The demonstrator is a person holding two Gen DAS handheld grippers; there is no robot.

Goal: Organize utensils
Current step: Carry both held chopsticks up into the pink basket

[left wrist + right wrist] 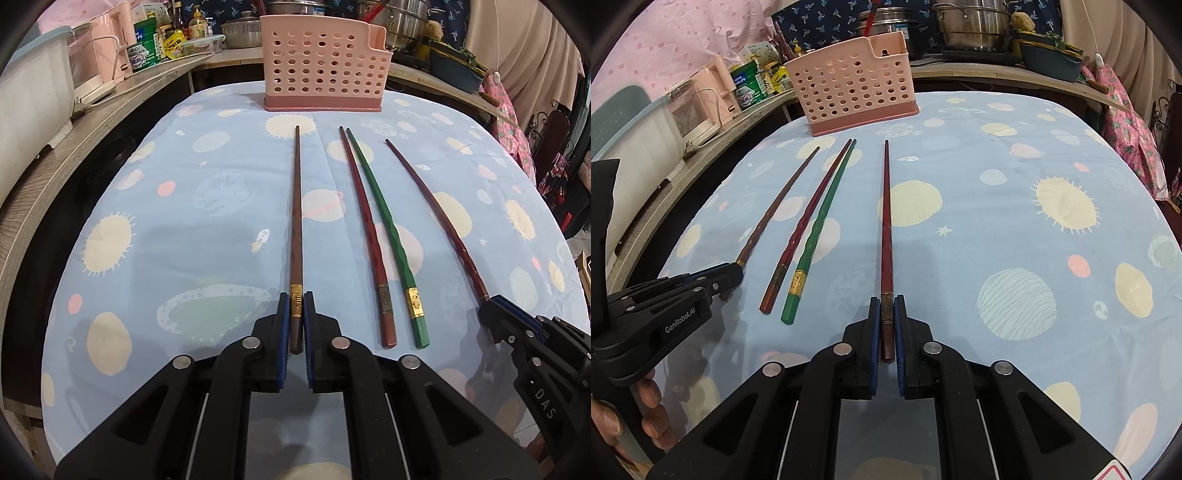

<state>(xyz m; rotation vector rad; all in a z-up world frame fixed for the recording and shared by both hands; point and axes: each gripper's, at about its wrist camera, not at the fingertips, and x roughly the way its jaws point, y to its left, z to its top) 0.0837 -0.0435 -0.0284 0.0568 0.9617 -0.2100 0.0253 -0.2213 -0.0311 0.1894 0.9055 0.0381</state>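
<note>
Pickup step: left tongs (pixel 296 308) clamped on brown chopstick (pixel 296 221), right tongs (pixel 887 308) clamped on dark red chopstick (pixel 886 221), both flat mid-bench (pixel 147 229); next, lifting and tipping into pink holder (pixel 325 62) at far edge

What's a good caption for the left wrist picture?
Left gripper clamps a brown chopstick on the space tablecloth, pink basket ahead.

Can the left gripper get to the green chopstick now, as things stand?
Probably not yet. The left gripper is shut on the brown chopstick. The green chopstick lies free on the cloth, nothing covering it, so the way opens once the gripper lets go.
</note>
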